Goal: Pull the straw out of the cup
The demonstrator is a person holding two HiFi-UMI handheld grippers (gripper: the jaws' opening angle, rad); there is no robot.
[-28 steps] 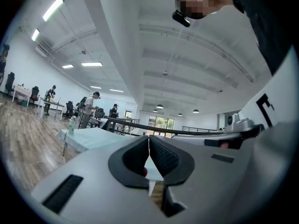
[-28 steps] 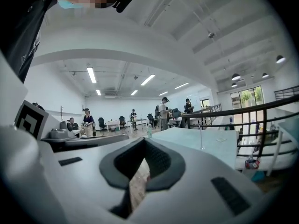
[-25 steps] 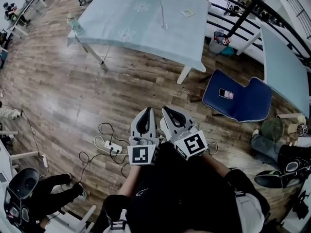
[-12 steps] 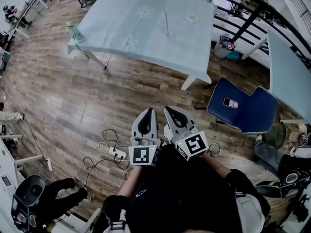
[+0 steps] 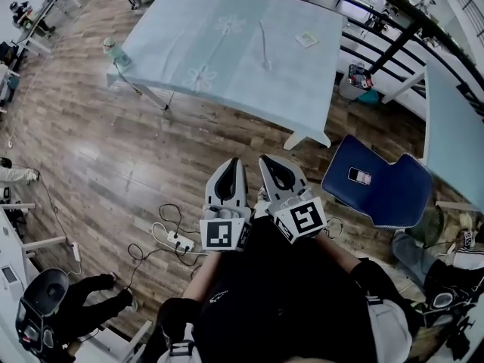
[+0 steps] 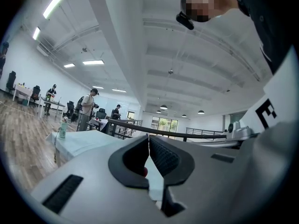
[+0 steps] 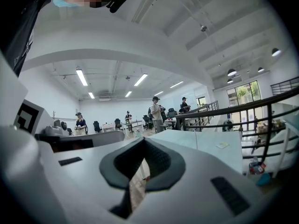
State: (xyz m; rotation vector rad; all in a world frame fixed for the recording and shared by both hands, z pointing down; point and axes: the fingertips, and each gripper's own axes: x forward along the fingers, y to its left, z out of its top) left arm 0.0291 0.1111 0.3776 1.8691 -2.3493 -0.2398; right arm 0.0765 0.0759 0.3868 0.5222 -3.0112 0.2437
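Btw us and the far tabletop (image 5: 227, 59) lay wood floor (image 5: 113, 150). A power strip (image 5: 180, 240) w/ cables sat near left, and a blue chair (image 5: 393, 195) w/ a phone (image 5: 358, 176) stood at right. A bottle (image 5: 112, 50) stood at the tabletop's left corner. A thin straw-like stick (image 5: 263, 42) lay far on the cloth, too small to be sure. The left gripper (image 5: 231, 165) and right gripper (image 5: 269, 162) hung side by side, jaws pressed together, holding nothing.

A desk (image 5: 227, 51) under a pale blue cloth stands on a brown plank floor (image 5: 106, 150). A blue chair (image 5: 393, 195) sits at the desk's near right corner, and a black railing (image 5: 393, 23) runs behind the desk. Strip lights (image 7: 81, 77) line the white ceiling above.
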